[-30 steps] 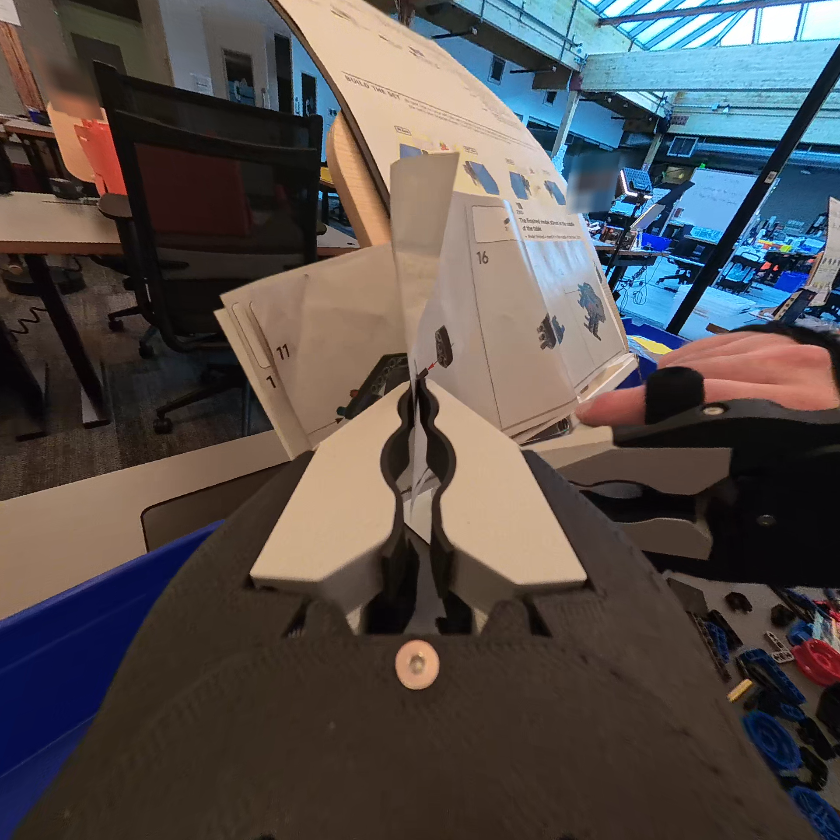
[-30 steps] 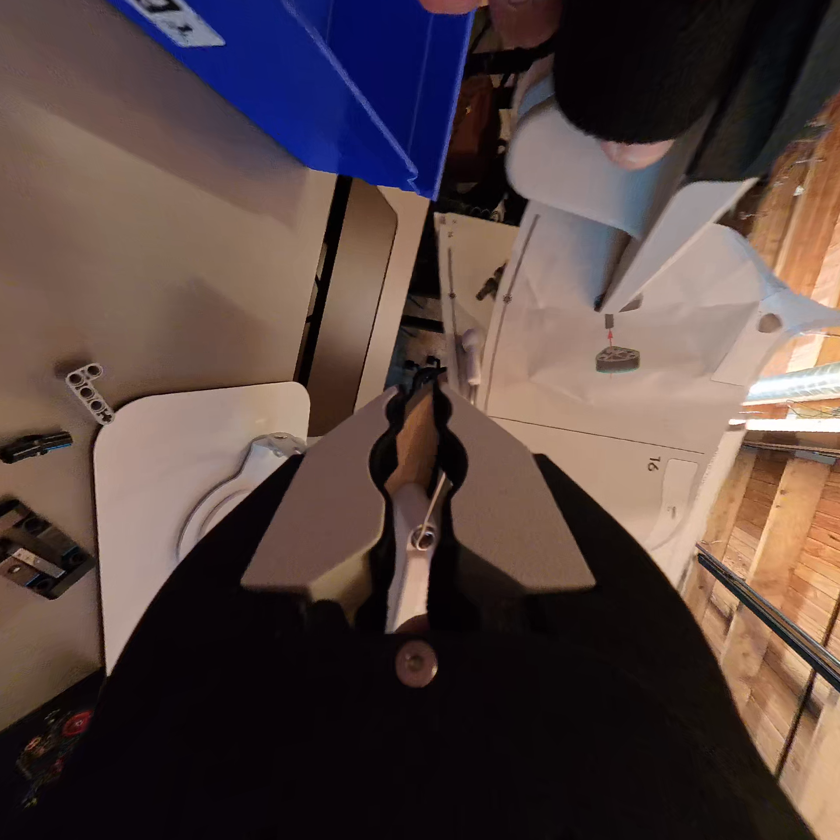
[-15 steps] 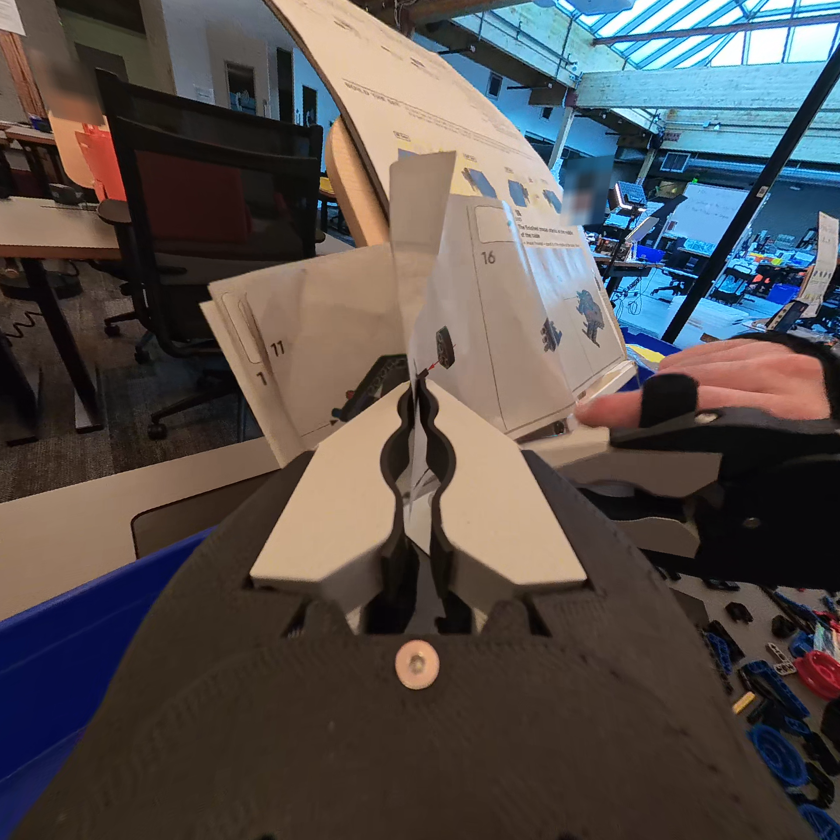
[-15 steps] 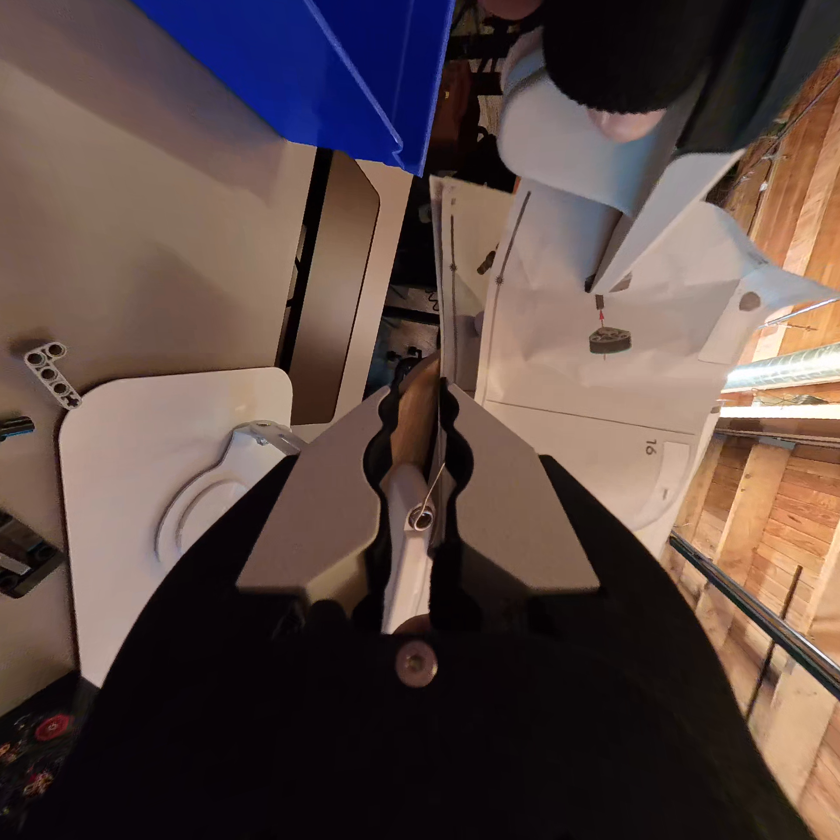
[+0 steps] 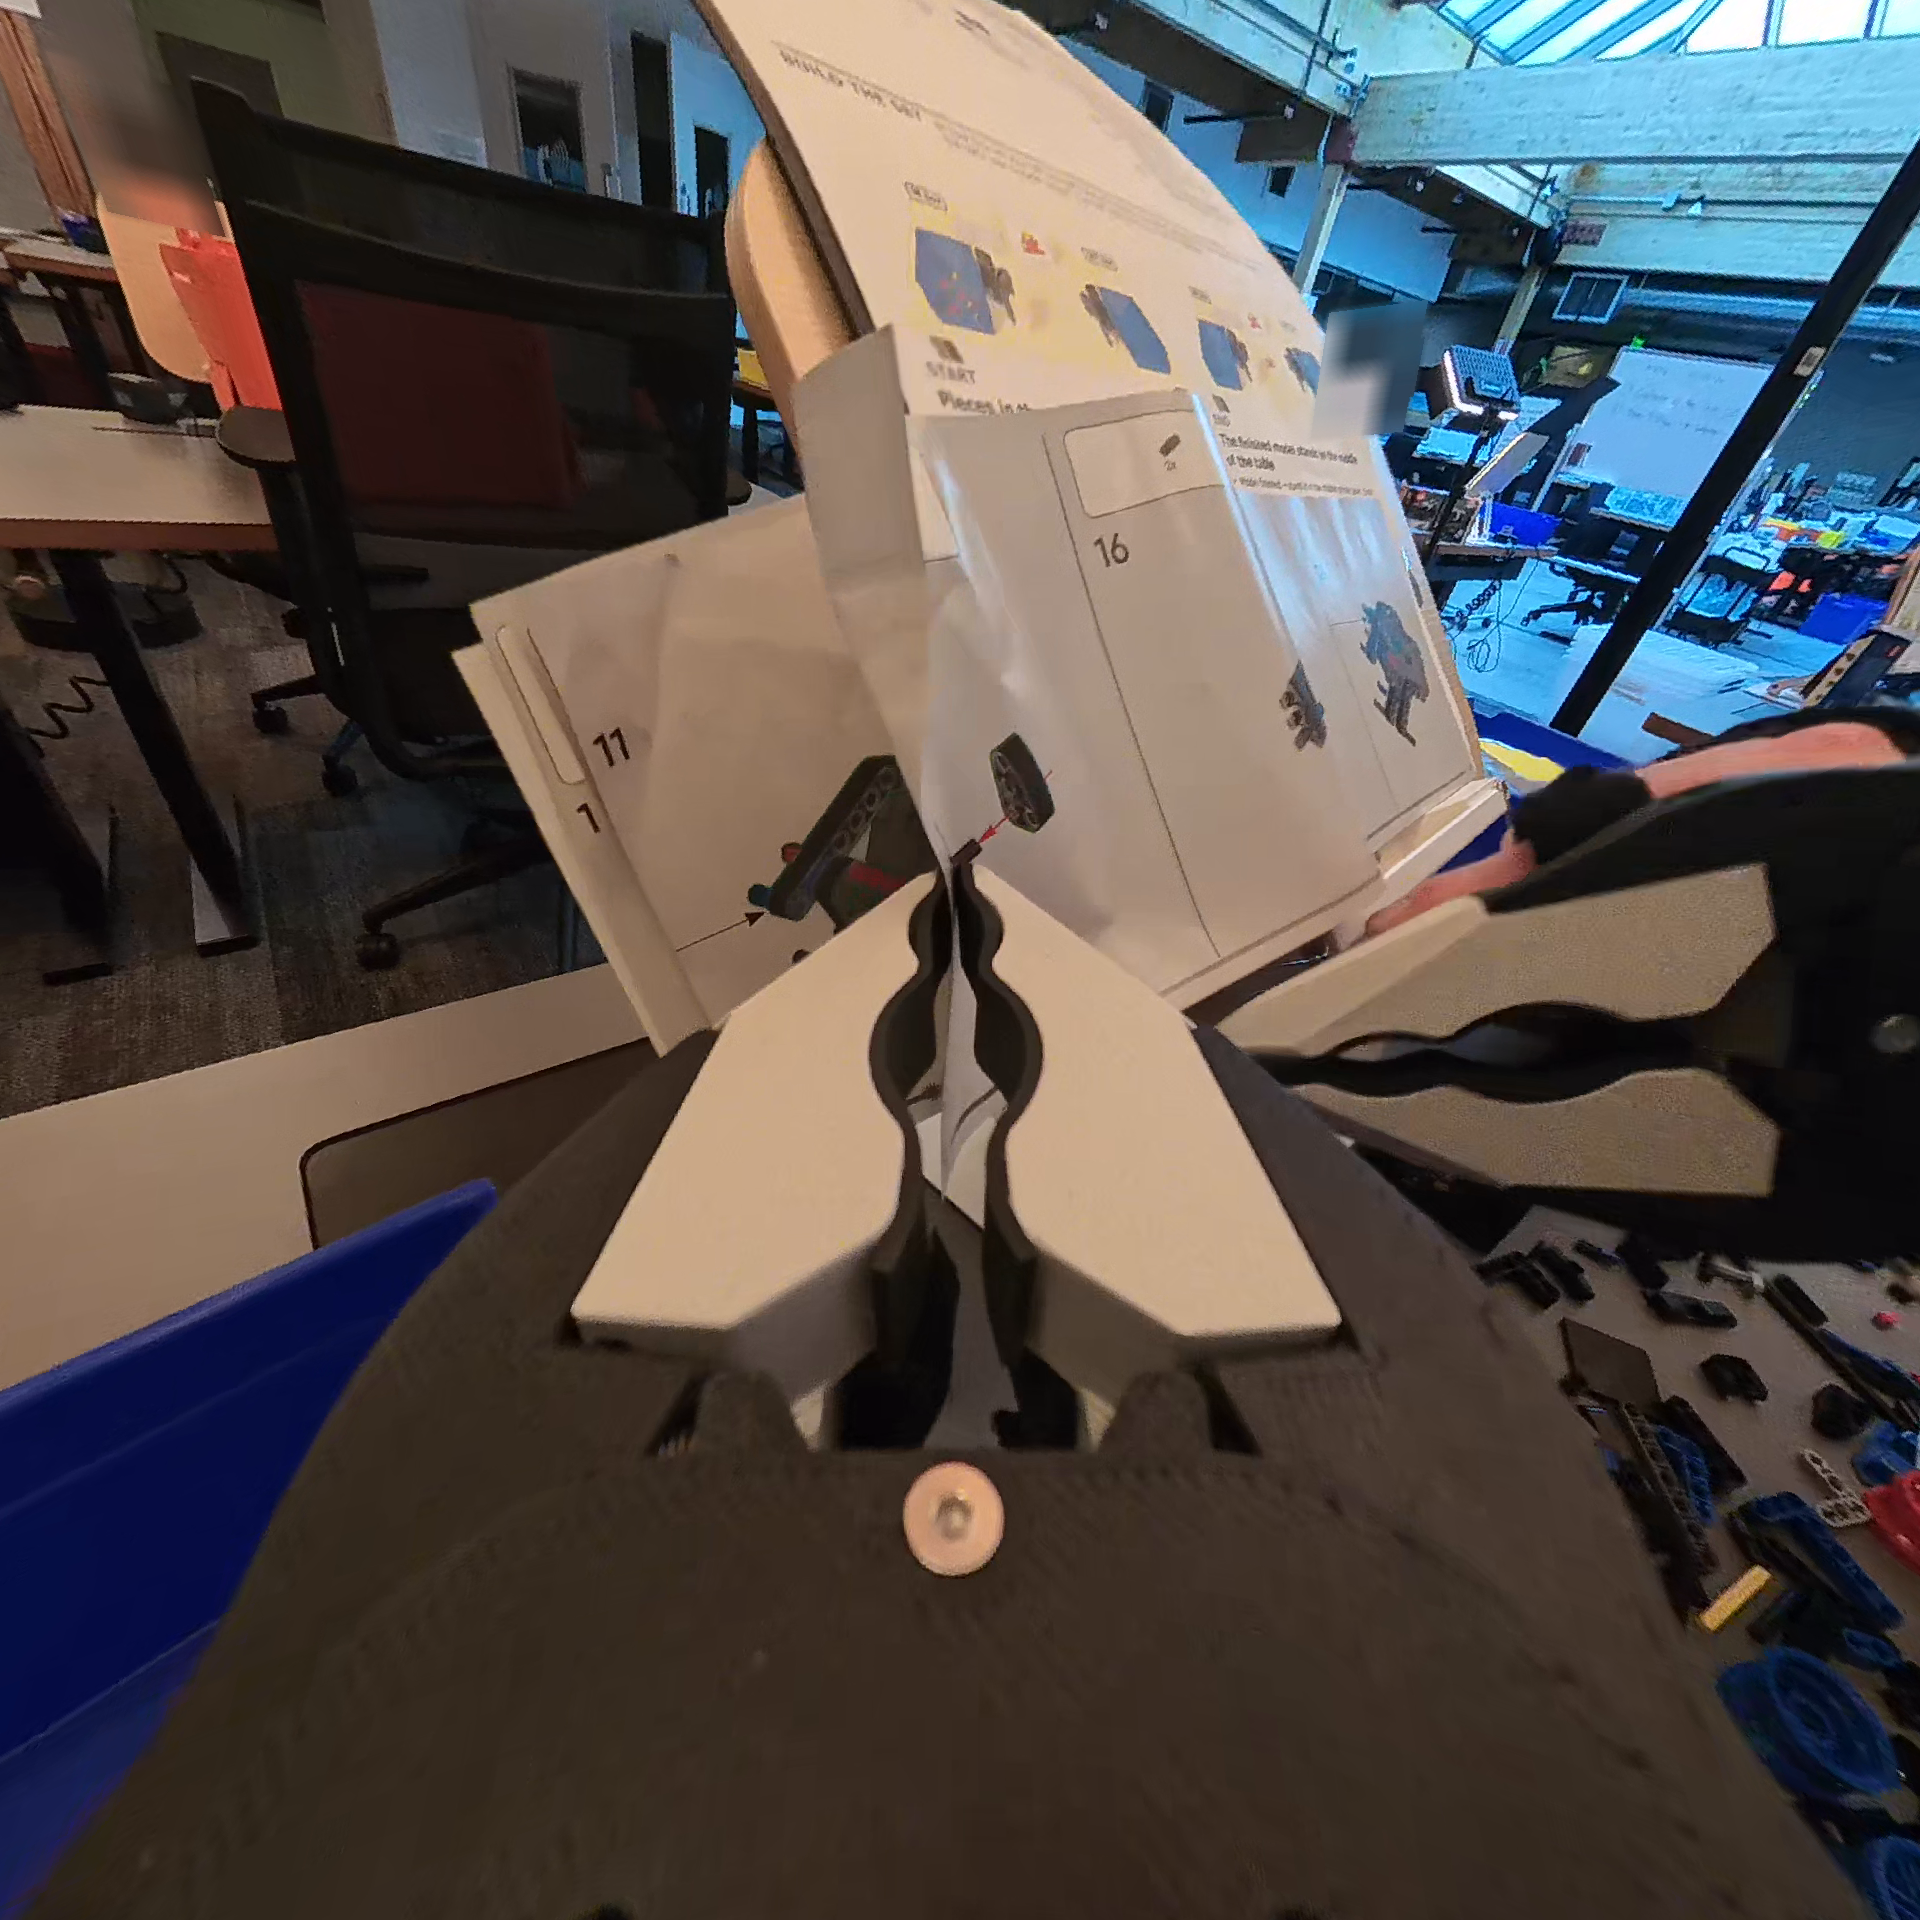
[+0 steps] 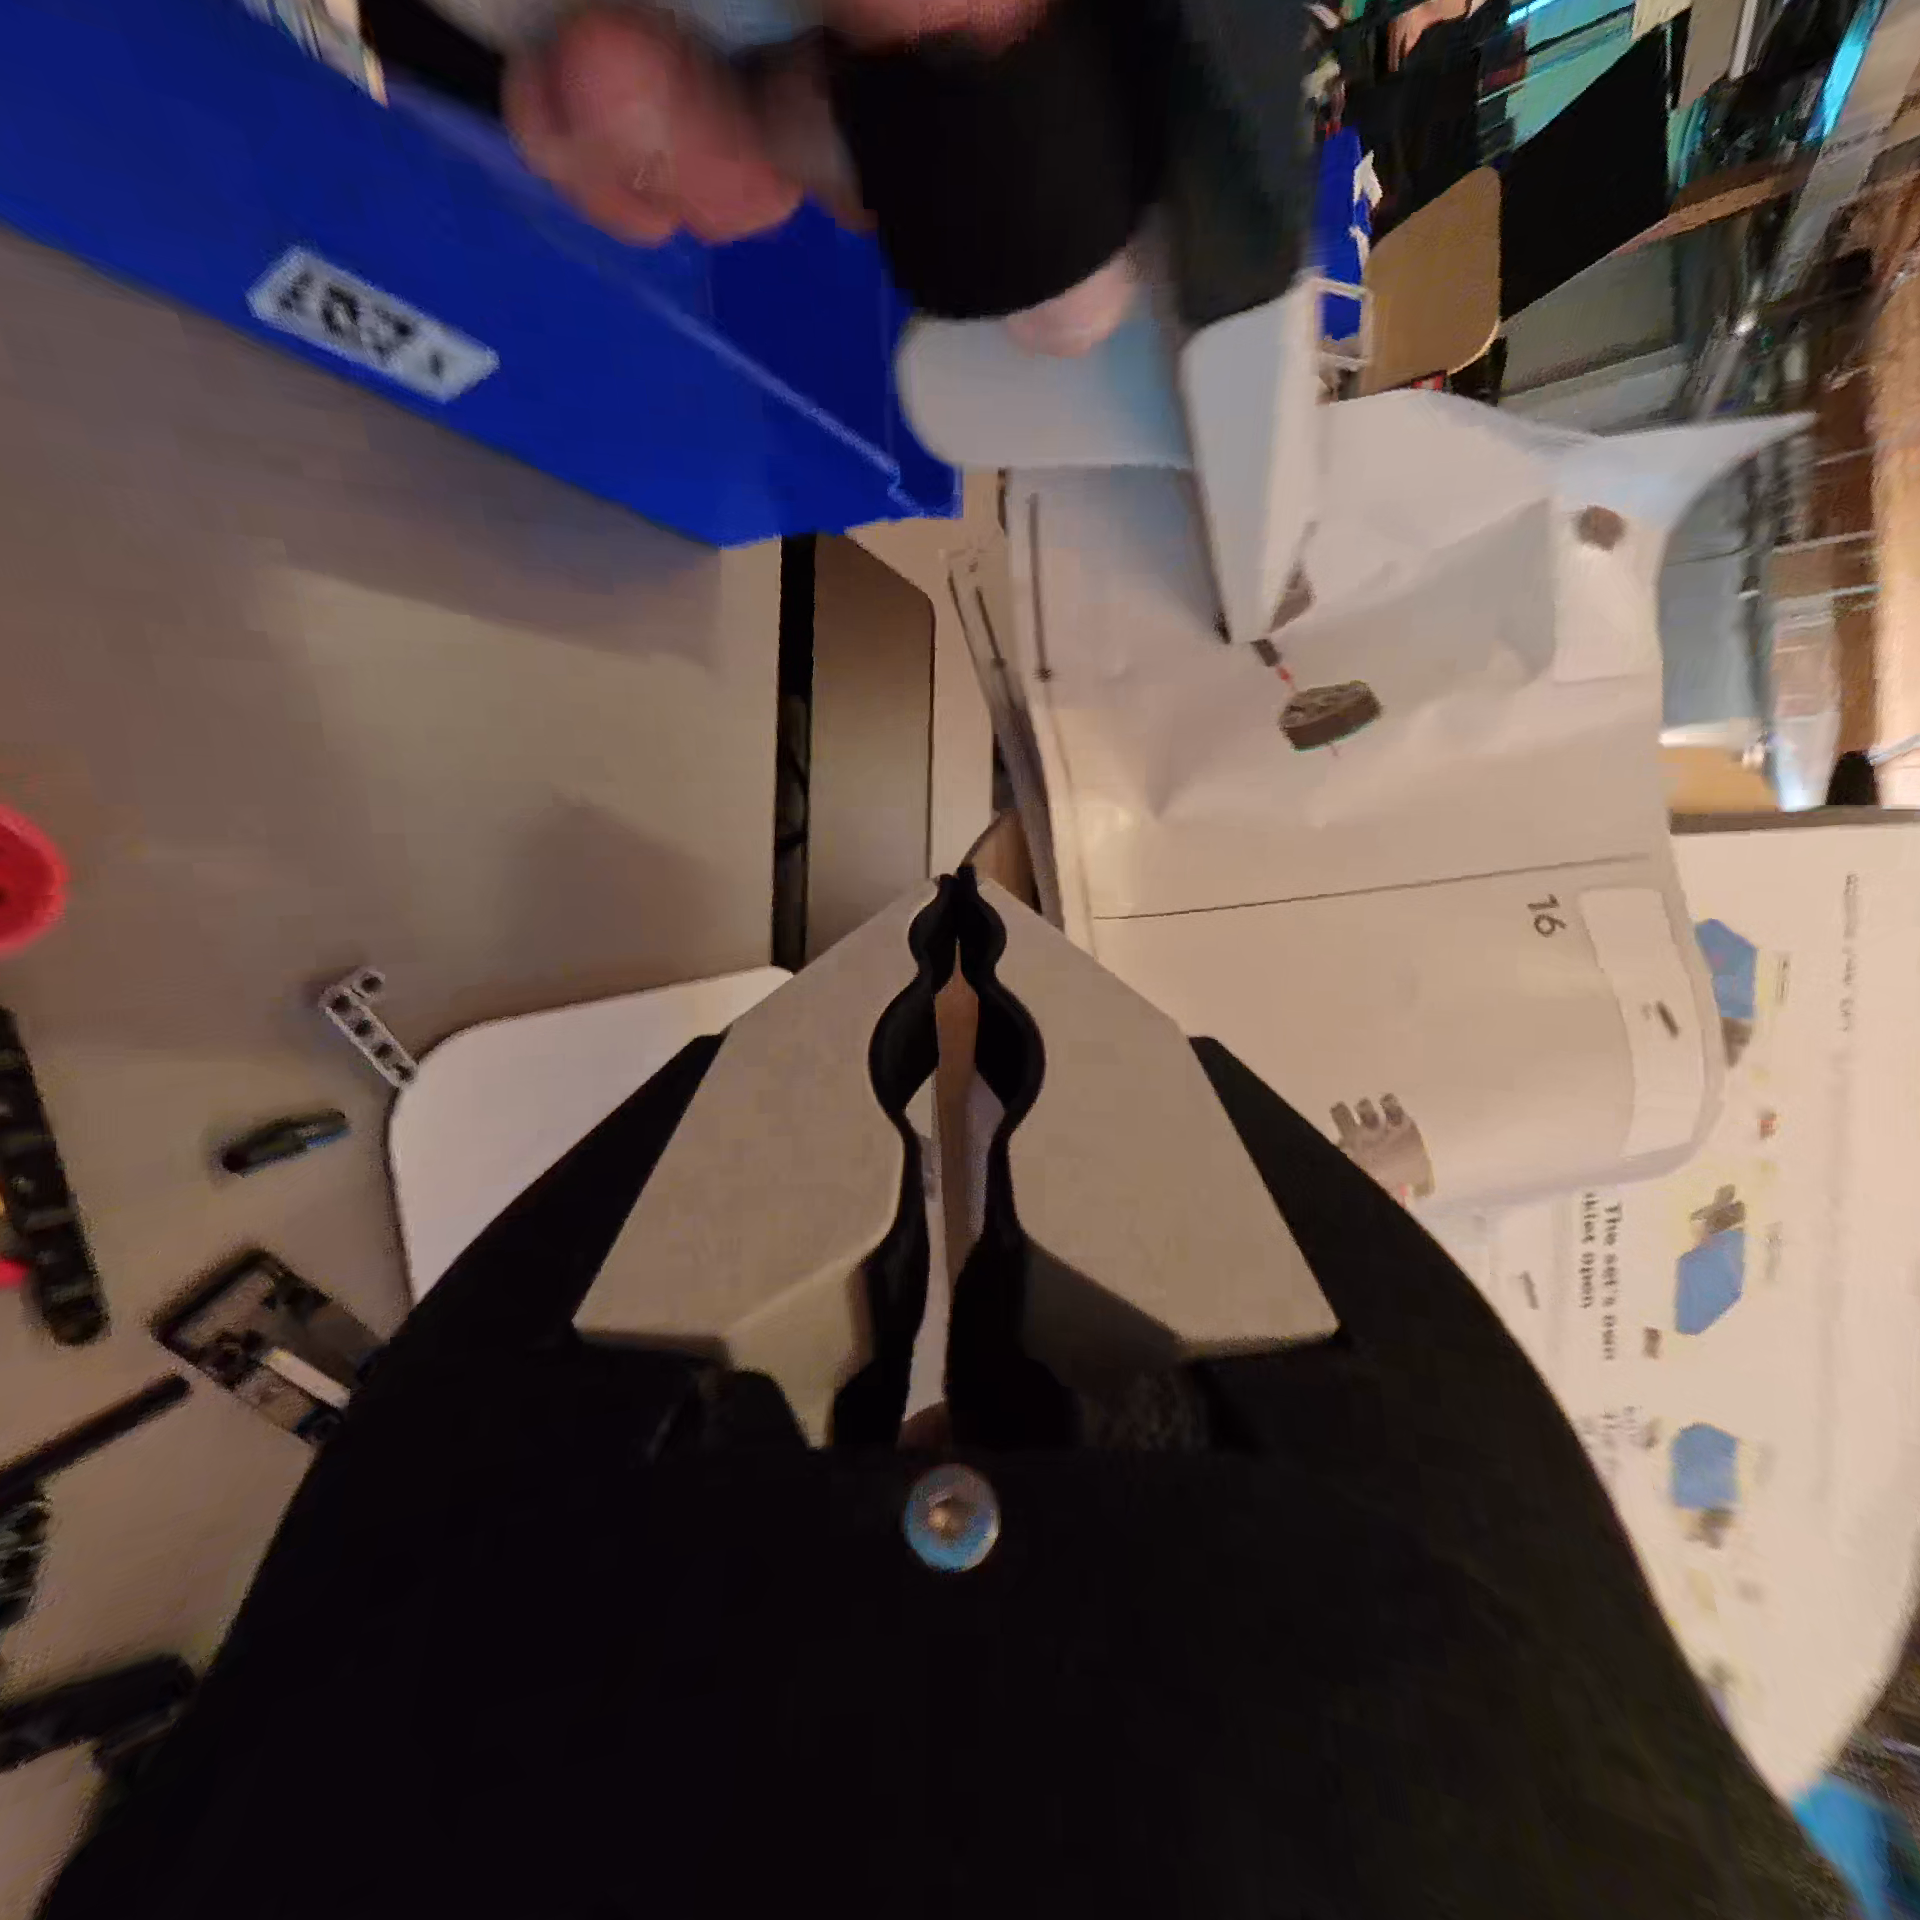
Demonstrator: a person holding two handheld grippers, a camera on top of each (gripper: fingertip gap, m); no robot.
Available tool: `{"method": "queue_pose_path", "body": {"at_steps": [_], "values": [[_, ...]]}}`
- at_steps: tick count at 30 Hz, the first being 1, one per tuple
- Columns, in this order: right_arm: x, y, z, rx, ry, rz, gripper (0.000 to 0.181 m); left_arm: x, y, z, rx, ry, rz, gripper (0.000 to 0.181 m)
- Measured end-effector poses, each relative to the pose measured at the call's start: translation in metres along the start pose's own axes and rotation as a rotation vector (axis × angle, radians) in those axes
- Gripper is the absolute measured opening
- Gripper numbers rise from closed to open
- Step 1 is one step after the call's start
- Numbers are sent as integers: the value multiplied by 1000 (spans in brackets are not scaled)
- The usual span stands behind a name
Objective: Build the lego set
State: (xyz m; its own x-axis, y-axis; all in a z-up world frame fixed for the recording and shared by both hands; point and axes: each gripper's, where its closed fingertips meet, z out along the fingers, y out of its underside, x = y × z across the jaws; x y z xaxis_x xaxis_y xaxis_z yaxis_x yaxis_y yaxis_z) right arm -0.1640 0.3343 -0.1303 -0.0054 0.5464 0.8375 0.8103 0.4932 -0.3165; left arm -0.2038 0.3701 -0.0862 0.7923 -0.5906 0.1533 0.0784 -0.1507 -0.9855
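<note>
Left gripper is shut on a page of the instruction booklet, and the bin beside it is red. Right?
Not quite. The left gripper is shut on a page of the instruction booklet, but the bin beside it is blue, not red. The left wrist view shows this.

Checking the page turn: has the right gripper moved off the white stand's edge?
Yes. The right gripper has slid back from the white stand, toward the poster.
</note>
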Motion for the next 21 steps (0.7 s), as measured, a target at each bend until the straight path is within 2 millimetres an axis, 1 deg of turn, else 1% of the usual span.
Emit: {"method": "queue_pose_path", "body": {"at_steps": [3, 7, 9, 15, 20, 21], "values": [[11, -5, -8, 63, -7, 95, 0, 1, 1, 1, -2, 6, -4, 0], [15, -10, -16, 145, -37, 196, 0, 2, 2, 2, -5, 8, -1, 0], [20, -14, -21, 202, -49, 279, 0, 0, 3, 3, -4, -2, -5, 0], [31, -8, -29, 244, -41, 344, 0, -2, 2, 2, 11, 21, -48, 0], [30, 0, -29, 212, -36, 333, 0, -3, -3, -2, 31, 20, -58, 0], [30, 2, -30, 194, -21, 304, 12, -3, -6, -3, 43, 19, -56, 0]]}}
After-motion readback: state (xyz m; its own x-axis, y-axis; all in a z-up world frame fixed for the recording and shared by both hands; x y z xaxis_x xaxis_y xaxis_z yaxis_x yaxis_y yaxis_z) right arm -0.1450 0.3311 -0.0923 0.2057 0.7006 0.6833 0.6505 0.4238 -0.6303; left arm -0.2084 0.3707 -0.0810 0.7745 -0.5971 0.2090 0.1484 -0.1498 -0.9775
